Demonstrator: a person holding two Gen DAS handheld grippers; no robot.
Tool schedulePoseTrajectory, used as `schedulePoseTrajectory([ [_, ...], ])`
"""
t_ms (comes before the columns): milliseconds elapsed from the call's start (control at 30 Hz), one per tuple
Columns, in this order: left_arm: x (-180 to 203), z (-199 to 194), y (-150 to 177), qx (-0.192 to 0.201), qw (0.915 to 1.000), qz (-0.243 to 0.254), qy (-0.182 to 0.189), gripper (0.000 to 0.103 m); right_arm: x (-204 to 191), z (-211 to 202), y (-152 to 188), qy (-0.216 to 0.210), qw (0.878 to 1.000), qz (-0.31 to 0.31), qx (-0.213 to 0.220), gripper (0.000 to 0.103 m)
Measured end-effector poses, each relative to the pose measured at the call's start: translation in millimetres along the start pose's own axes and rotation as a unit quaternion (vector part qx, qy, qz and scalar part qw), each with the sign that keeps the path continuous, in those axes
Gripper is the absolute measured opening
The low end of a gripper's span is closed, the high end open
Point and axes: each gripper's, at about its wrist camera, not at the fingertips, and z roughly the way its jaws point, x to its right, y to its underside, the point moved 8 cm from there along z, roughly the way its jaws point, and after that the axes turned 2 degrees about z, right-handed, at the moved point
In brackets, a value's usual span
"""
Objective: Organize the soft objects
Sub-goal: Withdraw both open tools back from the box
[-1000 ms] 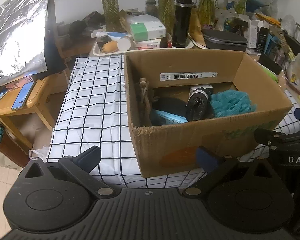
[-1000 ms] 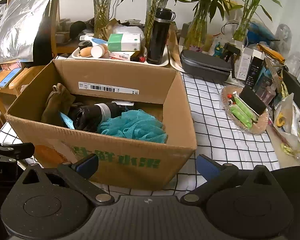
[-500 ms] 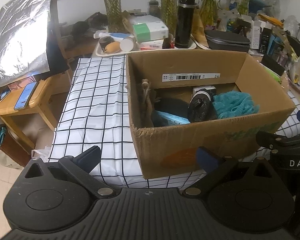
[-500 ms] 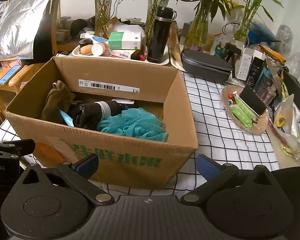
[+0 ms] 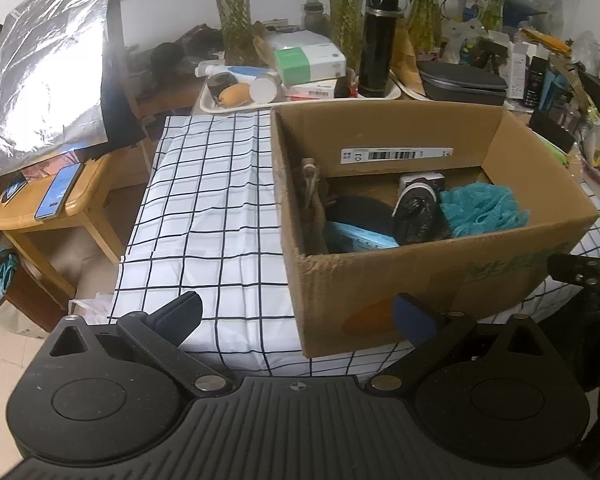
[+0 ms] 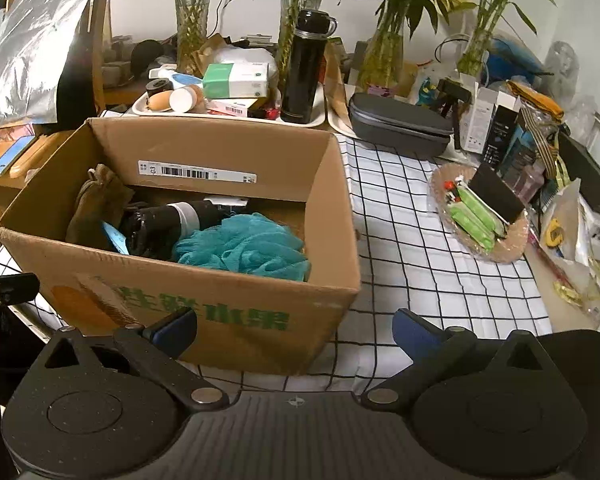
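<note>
Left tool (image 5: 296, 312) and right tool (image 6: 294, 326): both hovering w/ fingers spread apart, gripping nothing. Cardboard box (image 6: 236, 312) sitting on table (image 6: 420, 248) directly ahead of both tools. Teal bath pouf (image 6: 242, 246), brown cloth (image 6: 96, 204), black bundle (image 6: 160, 222) lying inside box.

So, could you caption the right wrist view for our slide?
Open right gripper before a cardboard box holding a teal bath pouf.

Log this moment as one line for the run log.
left gripper: open, empty | right gripper: open, empty | box: on checked cloth | in box: teal loofah, black roll, brown cloth
</note>
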Motion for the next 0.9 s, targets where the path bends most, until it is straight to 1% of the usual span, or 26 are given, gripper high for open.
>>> schedulePoseTrajectory([
  [167, -2.6, -1.7, -0.6, 0.002, 1.0000, -0.004, 0.001, 0.103, 5.8, -1.7, -0.1, -0.010, 1.000, 0.016, -0.001, 0.103],
  [700, -2.0, -2.1, -0.4, 0.003, 1.0000, -0.003, 0.003, 0.103, 0.6, -1.3, -0.2, -0.007, 1.000, 0.005, -0.001, 0.103],
  [900, 2.0, -6.3, -2.3, 0.016, 0.9998, -0.004, 0.014, 0.103, 1.0, -1.5, -0.6, -0.007, 1.000, 0.005, -0.002, 0.103],
])
